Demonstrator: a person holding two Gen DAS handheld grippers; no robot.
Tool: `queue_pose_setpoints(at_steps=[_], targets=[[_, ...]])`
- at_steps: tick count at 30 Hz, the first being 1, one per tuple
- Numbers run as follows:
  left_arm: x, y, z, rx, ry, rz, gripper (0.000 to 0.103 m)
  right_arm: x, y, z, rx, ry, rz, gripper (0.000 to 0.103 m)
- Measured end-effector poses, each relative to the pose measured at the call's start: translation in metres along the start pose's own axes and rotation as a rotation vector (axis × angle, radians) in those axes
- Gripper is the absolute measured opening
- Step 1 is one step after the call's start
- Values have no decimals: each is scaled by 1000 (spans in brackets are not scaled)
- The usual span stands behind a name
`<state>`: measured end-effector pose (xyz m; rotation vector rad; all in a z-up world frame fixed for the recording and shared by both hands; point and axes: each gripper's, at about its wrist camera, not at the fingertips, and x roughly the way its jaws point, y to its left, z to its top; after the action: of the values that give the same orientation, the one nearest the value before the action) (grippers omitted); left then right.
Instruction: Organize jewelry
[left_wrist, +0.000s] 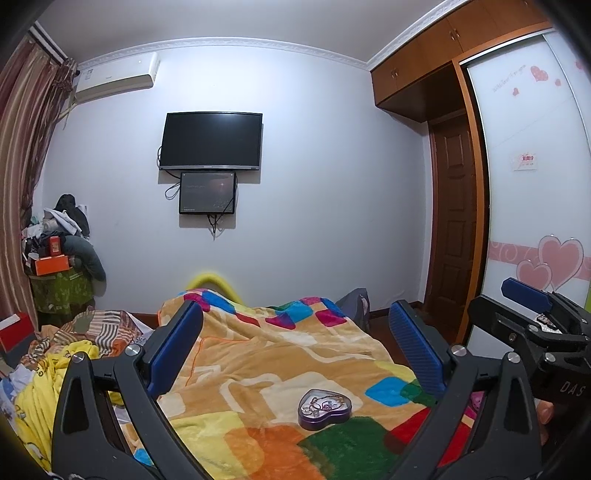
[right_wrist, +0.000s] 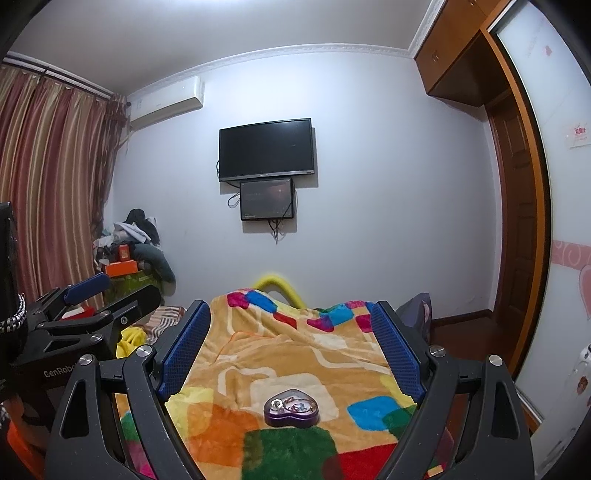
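Your left gripper (left_wrist: 295, 354) and right gripper (right_wrist: 291, 350) both hung wide; the heart-shaped jewelry box (right_wrist: 291, 408) sat mid-blanket (right_wrist: 258, 354), probably light, stiff and slippery, so pinch its side walls.

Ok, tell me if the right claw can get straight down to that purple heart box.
Probably yes. The right claw is open and the heart box sits uncovered on the blanket just ahead between its fingers, with nothing in between.
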<state>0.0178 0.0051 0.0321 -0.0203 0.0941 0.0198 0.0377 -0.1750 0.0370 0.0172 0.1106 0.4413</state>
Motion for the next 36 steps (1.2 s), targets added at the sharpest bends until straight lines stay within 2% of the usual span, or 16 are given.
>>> queue_pose_setpoints(at_steps=[36], targets=[[3, -3, -1, 10, 9, -19, 103, -4, -3, 5, 15, 8, -17, 87]])
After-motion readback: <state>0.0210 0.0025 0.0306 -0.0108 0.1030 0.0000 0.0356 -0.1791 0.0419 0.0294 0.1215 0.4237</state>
